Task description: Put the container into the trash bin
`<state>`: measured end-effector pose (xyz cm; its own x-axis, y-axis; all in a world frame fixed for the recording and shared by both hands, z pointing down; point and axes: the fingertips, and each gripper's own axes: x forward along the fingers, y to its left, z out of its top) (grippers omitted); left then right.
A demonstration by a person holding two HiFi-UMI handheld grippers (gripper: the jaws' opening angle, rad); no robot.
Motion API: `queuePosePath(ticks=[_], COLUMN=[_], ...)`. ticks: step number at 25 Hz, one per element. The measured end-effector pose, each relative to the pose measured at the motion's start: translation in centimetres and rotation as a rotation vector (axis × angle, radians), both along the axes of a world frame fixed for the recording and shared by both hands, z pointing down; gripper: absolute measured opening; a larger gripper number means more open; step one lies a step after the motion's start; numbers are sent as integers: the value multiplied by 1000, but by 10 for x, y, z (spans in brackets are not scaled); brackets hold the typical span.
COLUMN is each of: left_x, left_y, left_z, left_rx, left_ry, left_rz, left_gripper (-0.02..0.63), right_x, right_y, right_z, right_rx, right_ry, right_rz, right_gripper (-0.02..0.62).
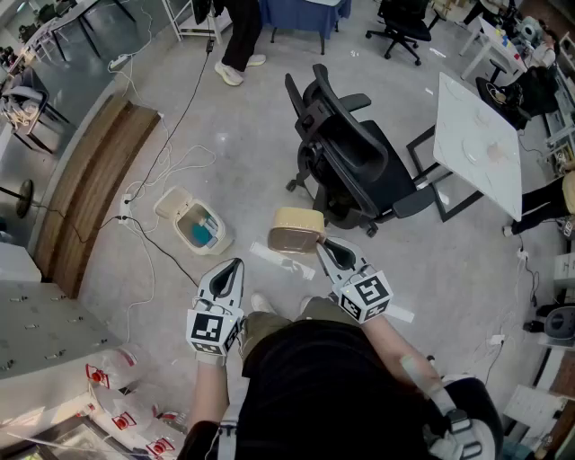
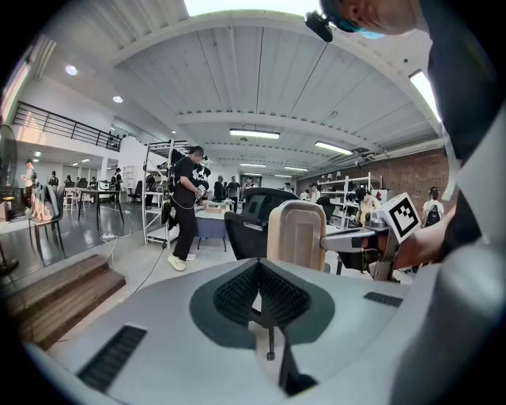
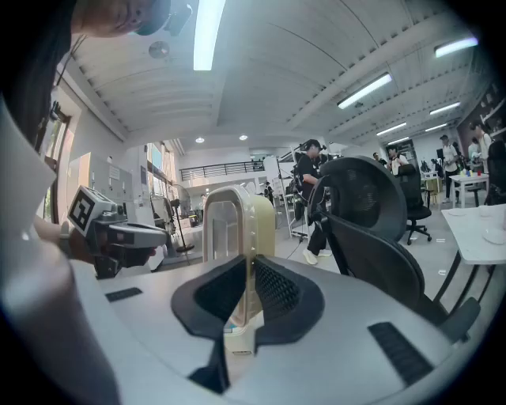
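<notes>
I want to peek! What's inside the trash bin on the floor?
The trash bin stands open, and a blue-green thing shows inside. What it is, I cannot tell from up here. The bin's walls hide the rest of the inside.

Your left hand-held gripper (image 2: 258, 275): jaws were pressed together, empty.
Container (image 2: 296, 234): hung ahead; your right hand-held gripper (image 2: 332, 236) was on its edge.

Count: left gripper (image 1: 234, 266) plus right gripper (image 1: 323, 245), 2 total; container (image 1: 295, 230), 1; bin (image 1: 193, 225), 1; centre chair (image 1: 359, 162) plus top-edge chair (image 1: 402, 22), 2 total; desk (image 1: 476, 144), upper right, 1.
</notes>
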<state>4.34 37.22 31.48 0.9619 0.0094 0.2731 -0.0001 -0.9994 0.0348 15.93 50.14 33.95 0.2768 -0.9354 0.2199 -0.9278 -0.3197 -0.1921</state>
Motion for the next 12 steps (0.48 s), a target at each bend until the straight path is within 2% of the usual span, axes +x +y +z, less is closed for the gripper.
queuePosePath(ticks=[4,12], left_x=[-6,-16], left_y=[-22,-70], left_z=[2,1], left_rx=[-38,-49], left_ry=[7,42], left_rz=[-7,-15], left_gripper=[11,11], right_x=[0,-7], right_y=[-17,-62], right_z=[-8,-9], right_rx=[11,-3], right_ry=[0,-5], right_rz=[16,61], right_gripper=[48,48])
